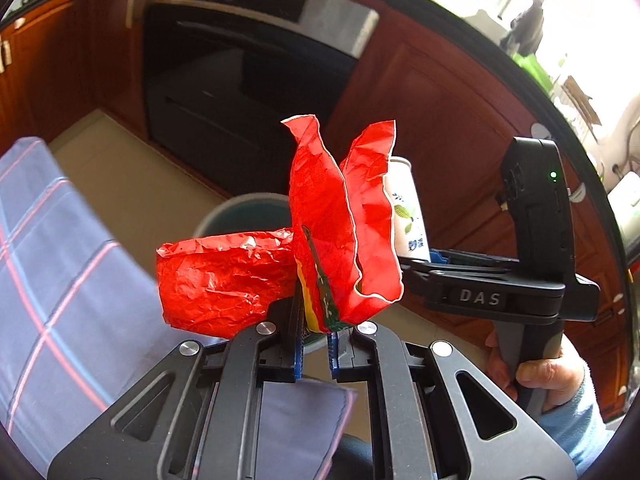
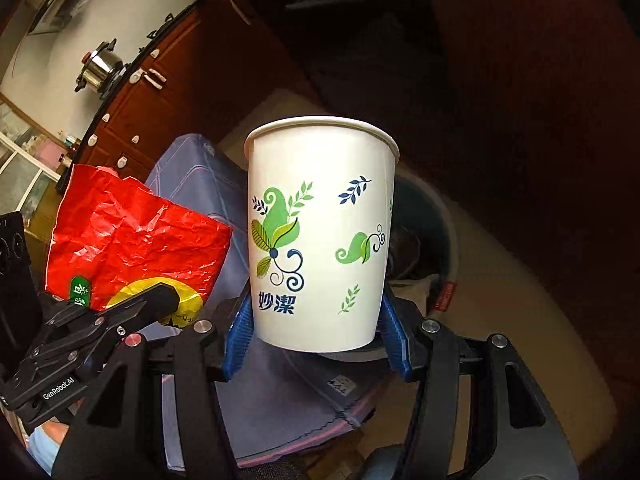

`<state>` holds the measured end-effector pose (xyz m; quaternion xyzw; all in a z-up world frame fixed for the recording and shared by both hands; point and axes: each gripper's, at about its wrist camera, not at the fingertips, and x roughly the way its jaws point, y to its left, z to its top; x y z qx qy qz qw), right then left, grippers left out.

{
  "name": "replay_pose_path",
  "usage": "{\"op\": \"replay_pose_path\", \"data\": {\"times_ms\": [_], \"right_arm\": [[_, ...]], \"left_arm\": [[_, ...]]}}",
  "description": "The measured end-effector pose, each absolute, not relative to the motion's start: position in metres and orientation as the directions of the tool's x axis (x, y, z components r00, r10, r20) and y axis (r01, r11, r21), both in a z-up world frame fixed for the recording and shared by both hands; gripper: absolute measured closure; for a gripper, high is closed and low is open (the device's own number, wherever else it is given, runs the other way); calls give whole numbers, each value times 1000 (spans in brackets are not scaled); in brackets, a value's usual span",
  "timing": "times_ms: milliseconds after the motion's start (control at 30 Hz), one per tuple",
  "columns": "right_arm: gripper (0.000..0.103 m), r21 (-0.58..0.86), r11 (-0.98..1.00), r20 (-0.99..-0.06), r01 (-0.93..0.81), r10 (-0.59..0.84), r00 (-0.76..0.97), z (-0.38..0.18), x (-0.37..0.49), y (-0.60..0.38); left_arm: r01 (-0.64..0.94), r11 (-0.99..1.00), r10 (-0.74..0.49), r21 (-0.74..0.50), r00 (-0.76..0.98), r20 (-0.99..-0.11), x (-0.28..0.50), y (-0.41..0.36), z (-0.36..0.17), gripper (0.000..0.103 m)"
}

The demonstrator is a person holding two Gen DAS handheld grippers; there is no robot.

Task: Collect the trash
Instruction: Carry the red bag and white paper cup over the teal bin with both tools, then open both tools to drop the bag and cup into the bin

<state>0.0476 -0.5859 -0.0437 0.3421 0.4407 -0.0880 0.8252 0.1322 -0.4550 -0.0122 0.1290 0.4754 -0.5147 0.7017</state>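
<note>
left gripper pinching crumpled red foil snack wrapper by its bottom edge | right gripper squeezing white leaf-printed paper cup upright at base | both hanging over round bin, likely for dropping

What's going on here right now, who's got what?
A person carries trash in both hands. The left hand-held gripper is shut on a crumpled red wrapper; the right hand-held gripper clamps an upright white paper cup near its base. Both hang above a round bin on the kitchen floor, beside a blue plaid cloth. Nothing is dropped yet.
</note>
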Motion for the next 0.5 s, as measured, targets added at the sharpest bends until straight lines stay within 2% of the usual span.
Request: {"op": "replay_pose_path", "data": {"times_ms": [433, 500], "right_arm": [[49, 478, 723, -841, 499, 213, 497, -97, 78, -605], [39, 483, 716, -844, 504, 226, 487, -104, 76, -608]], "left_arm": [[824, 474, -467, -310, -64, -882, 147, -501, -98, 93], [819, 484, -456, -307, -64, -888, 152, -501, -104, 92]]}}
